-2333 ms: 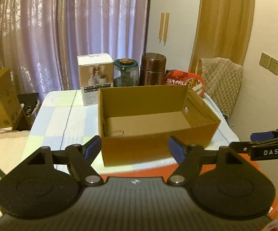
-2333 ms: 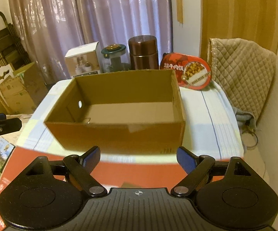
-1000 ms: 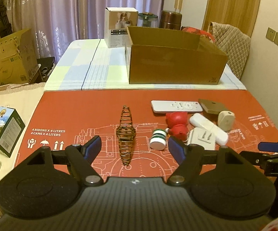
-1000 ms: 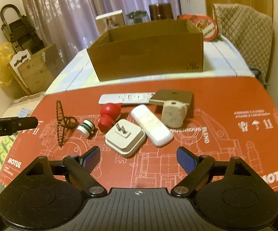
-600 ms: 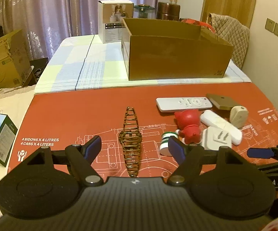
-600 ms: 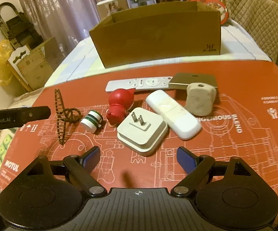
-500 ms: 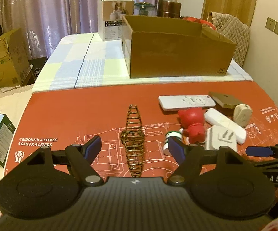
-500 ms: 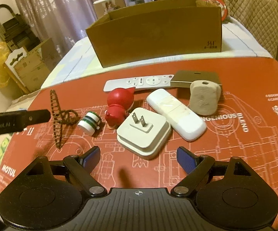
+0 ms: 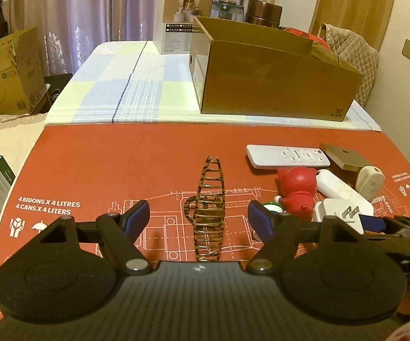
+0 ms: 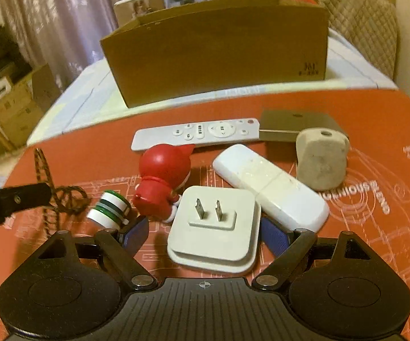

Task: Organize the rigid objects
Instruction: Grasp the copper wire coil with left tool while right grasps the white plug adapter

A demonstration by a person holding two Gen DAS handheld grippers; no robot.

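The square white plug adapter with two metal prongs (image 10: 215,227) was lying flat on the red printed mat (image 10: 375,227), and it was now sat right between the blue pads of the right tongs (image 10: 205,236), which had been dropped down low from well above the pile about a second earlier. The tongs were spread wide, one pad just beside each edge of the adapter, nothing gripped yet as far as could be told.

Same story on the other side: the spiral tiger-striped hair clip (image 9: 209,210) had been lined up between the pads of the left tongs (image 9: 199,218), also wide open and holding nothing.

So basically the approach was done and two grabs looked to be lined up at once, nothing sorted so far.

Around the adapter were crowded the little red figurine (image 10: 162,182), the green-and-white striped spool (image 10: 109,207) and the long white oblong case (image 10: 270,187), the case touching it or nearly. Further back were the white remote control (image 10: 196,133), the flat gold box (image 10: 298,125) and the beige lumpy block (image 10: 320,162). The open brown cardboard box (image 10: 219,48) was left waiting behind on the checked cloth of the surface (image 9: 119,85), probably the destination.
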